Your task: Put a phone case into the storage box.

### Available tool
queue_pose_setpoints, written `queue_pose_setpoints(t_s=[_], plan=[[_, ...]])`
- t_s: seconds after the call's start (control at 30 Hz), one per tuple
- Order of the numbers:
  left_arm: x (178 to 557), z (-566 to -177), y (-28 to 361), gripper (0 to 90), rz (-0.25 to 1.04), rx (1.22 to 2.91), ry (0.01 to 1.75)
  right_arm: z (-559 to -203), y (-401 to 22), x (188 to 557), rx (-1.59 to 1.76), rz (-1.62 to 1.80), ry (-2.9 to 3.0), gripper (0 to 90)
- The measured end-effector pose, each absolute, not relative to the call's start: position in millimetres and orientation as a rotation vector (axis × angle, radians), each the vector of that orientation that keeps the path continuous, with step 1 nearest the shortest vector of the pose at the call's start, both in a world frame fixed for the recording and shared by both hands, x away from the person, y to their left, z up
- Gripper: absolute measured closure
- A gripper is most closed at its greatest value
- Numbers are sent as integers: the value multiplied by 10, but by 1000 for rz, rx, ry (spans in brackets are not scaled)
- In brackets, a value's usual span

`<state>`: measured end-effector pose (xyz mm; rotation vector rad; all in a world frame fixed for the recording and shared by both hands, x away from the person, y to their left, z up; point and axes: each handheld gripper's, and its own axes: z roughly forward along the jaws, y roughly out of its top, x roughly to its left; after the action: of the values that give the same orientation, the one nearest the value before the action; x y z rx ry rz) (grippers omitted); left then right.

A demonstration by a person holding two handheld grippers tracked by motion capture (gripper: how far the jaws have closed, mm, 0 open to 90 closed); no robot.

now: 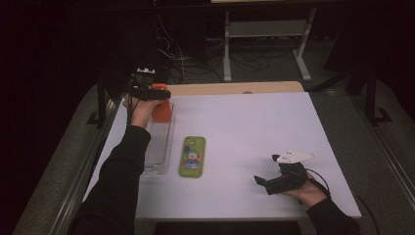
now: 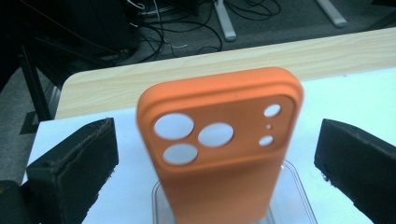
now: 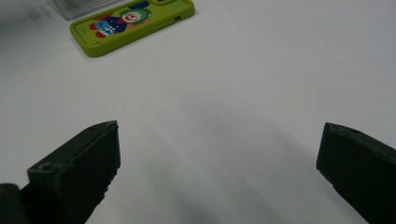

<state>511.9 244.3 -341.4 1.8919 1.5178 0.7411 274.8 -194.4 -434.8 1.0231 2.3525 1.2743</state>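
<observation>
An orange phone case [image 1: 161,108] [image 2: 219,149] stands upright at the far end of a clear plastic tray [image 1: 159,147] [image 2: 292,196], its camera holes facing the left gripper. My left gripper [image 1: 149,92] [image 2: 217,140] is open around the case, and both pads stand apart from its sides. A green phone case with a cartoon clown [image 1: 192,156] [image 3: 130,23] lies flat beside the tray. My right gripper [image 1: 263,182] [image 3: 219,140] rests low at the near right of the white table [image 1: 244,127], open with nothing between its jaws.
A strip of bare wood [image 1: 235,88] runs along the table's far edge. Beyond it lie cables and white desk legs [image 1: 227,54] on a dark floor. Metal rails [image 1: 78,181] flank the table's left side.
</observation>
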Motion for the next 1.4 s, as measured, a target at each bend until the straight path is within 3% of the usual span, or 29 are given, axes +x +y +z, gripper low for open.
queue_pose_setpoints(t_s=[0.6,0.93,1.4], plan=[[4507,-3163,2328,0,527,1963,1195,-4335,-1910,2775,1043,1259,2347,0],[4069,-3206,2201,0,441,1979,994,-4334,-1882,2771,1018,1260,2369,0],[3648,-3427,2048,0,342,2004,902,-4342,-1864,2780,1029,1239,2380,0]])
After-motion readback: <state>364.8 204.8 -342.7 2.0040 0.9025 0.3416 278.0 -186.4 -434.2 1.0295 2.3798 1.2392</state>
